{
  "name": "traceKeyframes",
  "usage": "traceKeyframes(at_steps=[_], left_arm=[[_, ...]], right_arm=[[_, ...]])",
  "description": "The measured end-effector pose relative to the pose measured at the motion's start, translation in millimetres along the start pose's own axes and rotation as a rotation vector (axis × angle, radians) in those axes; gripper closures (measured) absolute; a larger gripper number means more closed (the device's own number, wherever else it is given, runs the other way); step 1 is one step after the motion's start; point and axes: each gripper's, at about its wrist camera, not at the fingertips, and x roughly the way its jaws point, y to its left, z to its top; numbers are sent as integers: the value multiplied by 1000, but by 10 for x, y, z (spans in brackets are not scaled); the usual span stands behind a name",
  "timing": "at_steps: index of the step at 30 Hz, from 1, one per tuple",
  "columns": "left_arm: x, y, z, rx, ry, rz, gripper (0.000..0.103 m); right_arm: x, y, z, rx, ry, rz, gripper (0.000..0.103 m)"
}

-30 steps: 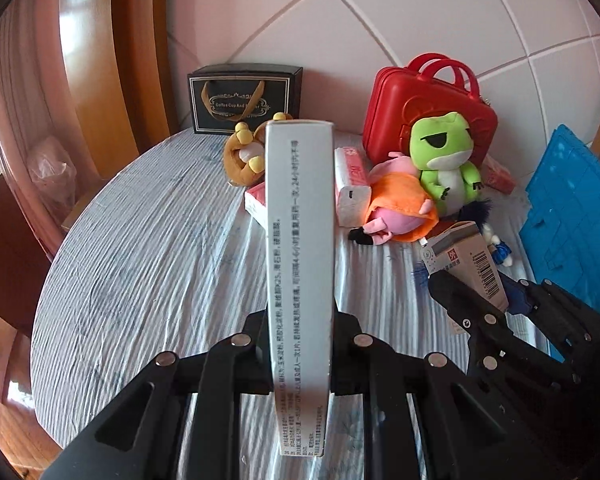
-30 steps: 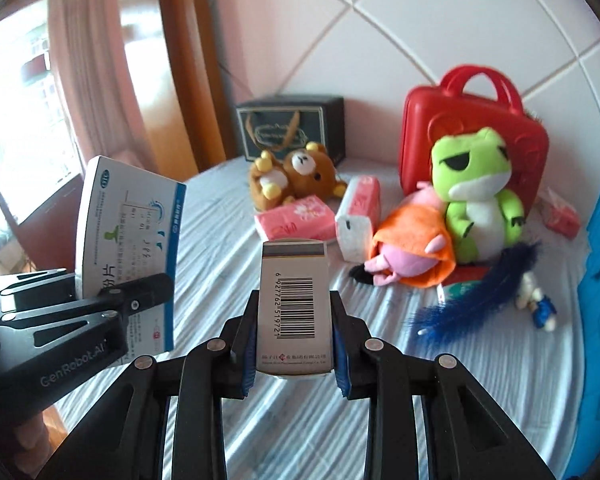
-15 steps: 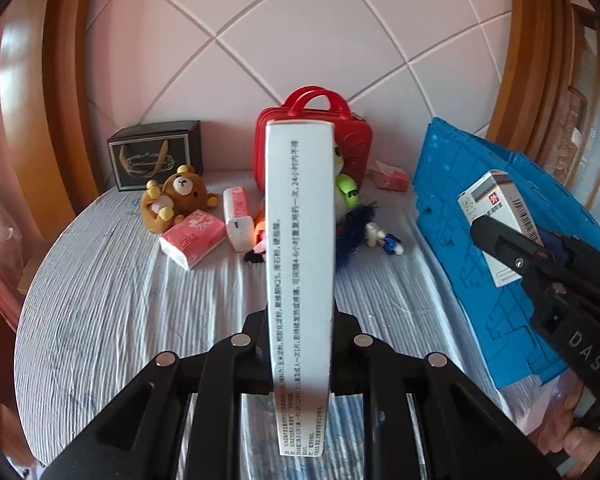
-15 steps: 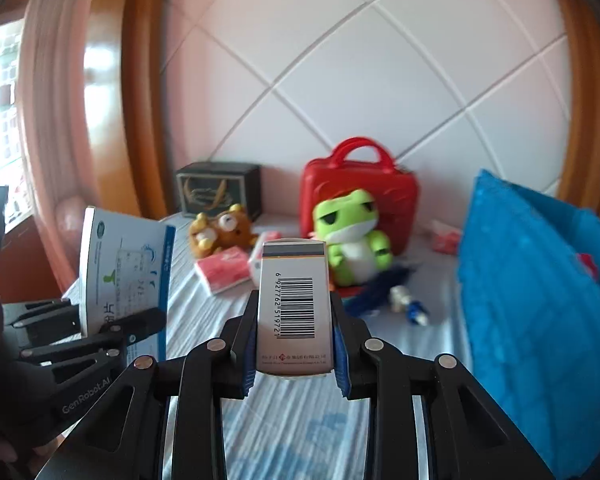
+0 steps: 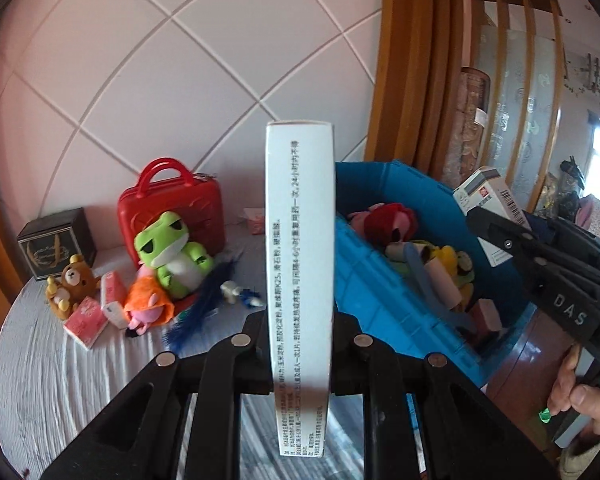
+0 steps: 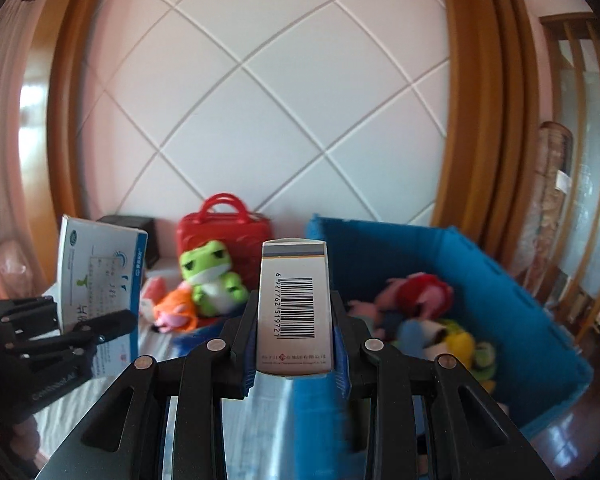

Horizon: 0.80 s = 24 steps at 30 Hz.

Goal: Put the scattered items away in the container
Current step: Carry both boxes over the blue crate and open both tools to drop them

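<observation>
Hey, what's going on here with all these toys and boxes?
A person is tidying a table into a blue bin, a hand-held gripper in each hand. The left gripper clamps a tall white medicine box; the right gripper clamps a smaller barcoded box. The bin already holds soft toys; a frog plush and red case remain on the table.

Matt cardboard medicine box (image 5: 300,280); glossy red plastic case (image 5: 172,216); plush frog (image 5: 172,256); wrinkled cloth surface (image 5: 60,380).
</observation>
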Motion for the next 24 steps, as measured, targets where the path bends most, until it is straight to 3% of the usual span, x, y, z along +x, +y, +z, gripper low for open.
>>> traceKeyframes(at_steps=[6, 10, 14, 19, 24], left_arm=[[530, -1158, 591, -27, 72, -75, 86], [1116, -1694, 873, -39, 174, -43, 86], [1784, -1968, 917, -37, 309, 29, 86], [2442, -2092, 724, -19, 457, 104, 86], [2723, -2090, 527, -34, 553, 102, 86]], right_arm=[[244, -1213, 59, -50, 73, -2, 73], [633, -1874, 65, -72, 164, 36, 73], [1110, -2360, 14, -67, 273, 70, 73], [1523, -2601, -108, -93, 391, 99, 73], [1760, -2646, -322, -149, 498, 128, 73]])
